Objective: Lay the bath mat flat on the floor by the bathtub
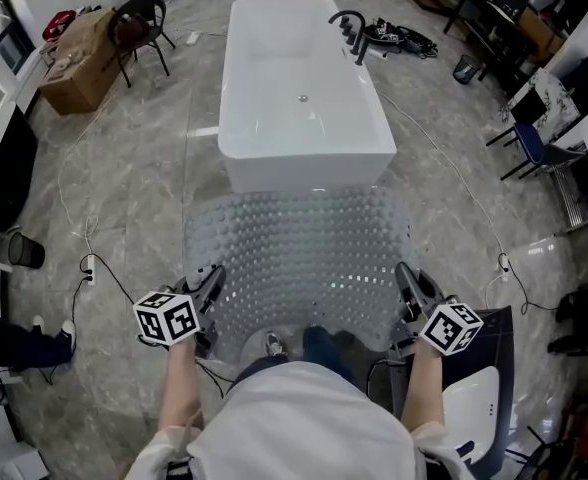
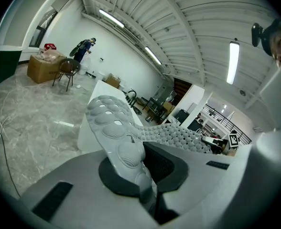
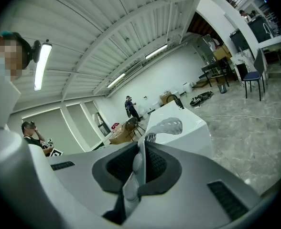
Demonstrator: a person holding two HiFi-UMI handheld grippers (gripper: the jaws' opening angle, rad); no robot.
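A translucent grey bath mat (image 1: pixel 299 253) with rows of bumps and holes hangs spread between my two grippers, in front of the near end of the white bathtub (image 1: pixel 304 78). My left gripper (image 1: pixel 211 290) is shut on the mat's left near corner. My right gripper (image 1: pixel 406 283) is shut on its right near corner. In the left gripper view the bath mat (image 2: pixel 119 137) runs out of the closed jaws toward the bathtub (image 2: pixel 90 128). In the right gripper view a thin edge of the bath mat (image 3: pixel 133 175) is pinched between the pads, its far part curling above the bathtub (image 3: pixel 186 128).
A cardboard box (image 1: pixel 79 63) and a black chair (image 1: pixel 139 28) stand at the far left. A black faucet (image 1: pixel 354 33) rises at the tub's right side, with cables (image 1: pixel 404 38) behind it. A power strip and cord (image 1: pixel 89 266) lie on the marble floor at left. A blue chair (image 1: pixel 534 143) is at right.
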